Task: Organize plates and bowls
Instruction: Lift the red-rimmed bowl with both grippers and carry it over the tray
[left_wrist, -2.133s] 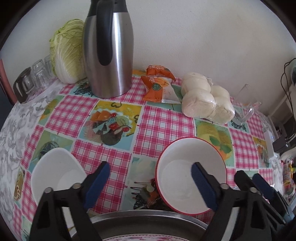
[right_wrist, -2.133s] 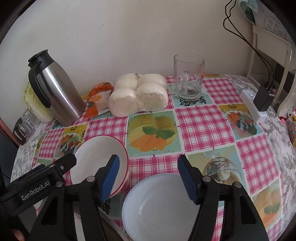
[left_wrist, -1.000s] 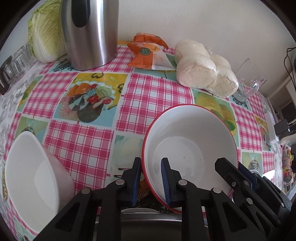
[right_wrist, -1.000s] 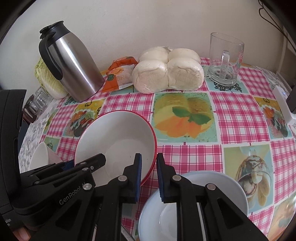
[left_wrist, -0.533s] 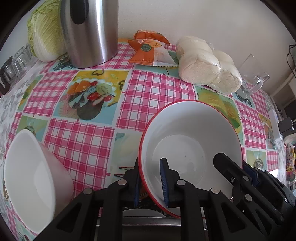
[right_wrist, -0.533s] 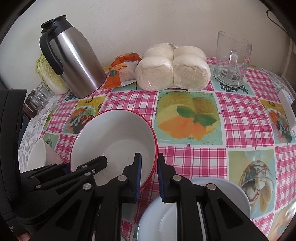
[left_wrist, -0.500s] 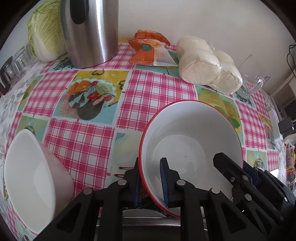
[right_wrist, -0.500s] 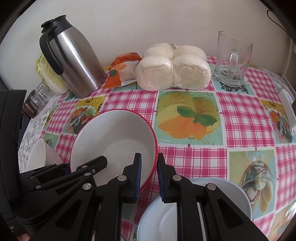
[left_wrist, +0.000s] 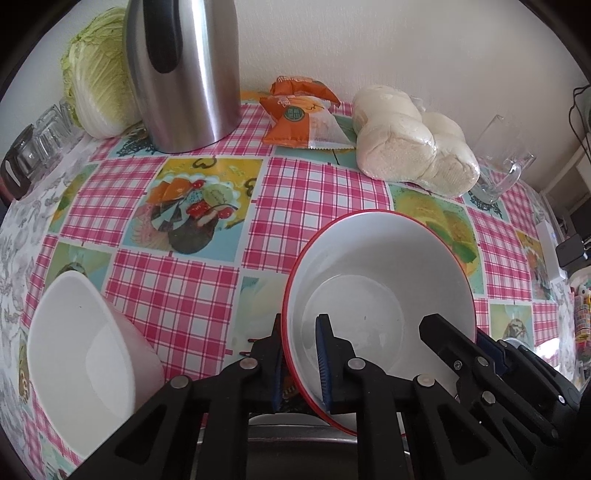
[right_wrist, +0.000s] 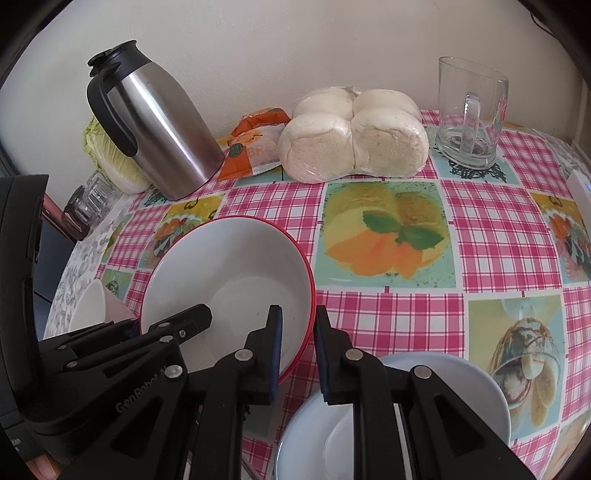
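Note:
A white bowl with a red rim is held between both grippers over the checked tablecloth. My left gripper is closing tight on its left rim, one blue pad inside the bowl and one outside. At the opposite rim my right gripper is shut the same way, and it also shows in the left wrist view. The bowl tilts, and its near edge overlaps a metal tray. A plain white bowl sits to the left, a pale blue dish to the right.
Along the back wall stand a steel thermos jug, a cabbage, an orange snack packet, wrapped white buns and a glass mug. Small glasses stand at the far left edge. A white charger lies at the right.
Both grippers, open two seconds ago, came down and shut on the red-rimmed bowl's rim. The left pads have since squeezed tighter, and the bowl now looks nearer and more tilted.

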